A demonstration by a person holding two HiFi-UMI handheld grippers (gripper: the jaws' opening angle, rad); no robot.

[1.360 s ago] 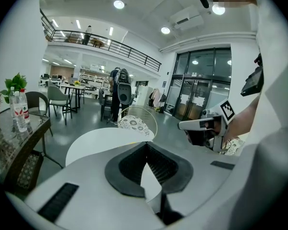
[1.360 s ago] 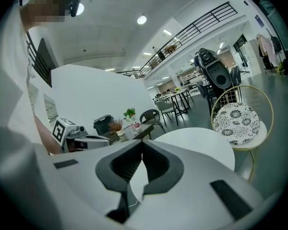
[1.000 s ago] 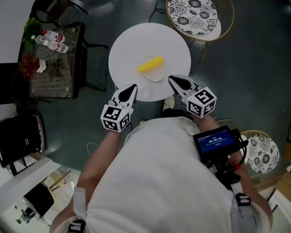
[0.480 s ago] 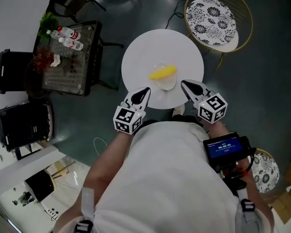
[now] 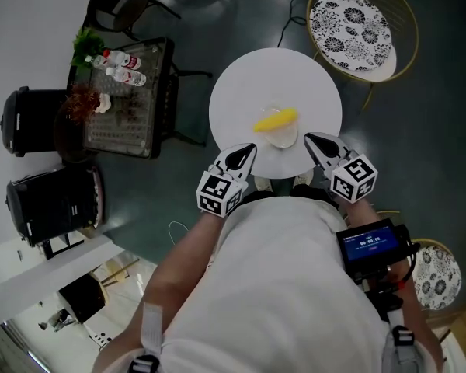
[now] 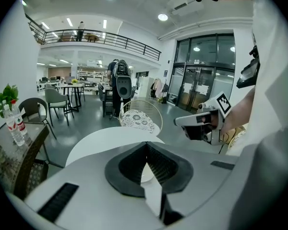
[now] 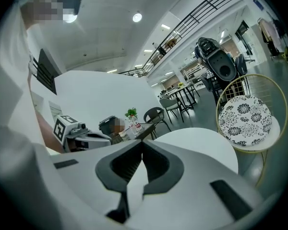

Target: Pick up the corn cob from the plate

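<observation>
On the white table [image 5: 241,92], near its front edge, the corn cob [image 5: 276,120] lies on the plate [image 5: 284,139]; left gripper [image 5: 248,151] and right gripper [image 5: 311,139] are closed, empty.

1. A round white tabletop [image 5: 299,72] is seen at the middle of the head view.
2. A gold-framed chair [image 5: 349,22] with a black-and-white patterned seat is set just beyond it, to the right.
3. A dark side table [image 5: 132,123] is placed to its left; water bottles [image 5: 118,66] and a green plant [image 5: 84,47] are carried on it.
4. A second patterned seat [image 5: 436,274] is shown at the lower right.
5. Two black boxy objects [image 5: 23,119] are stood at the far left.
</observation>
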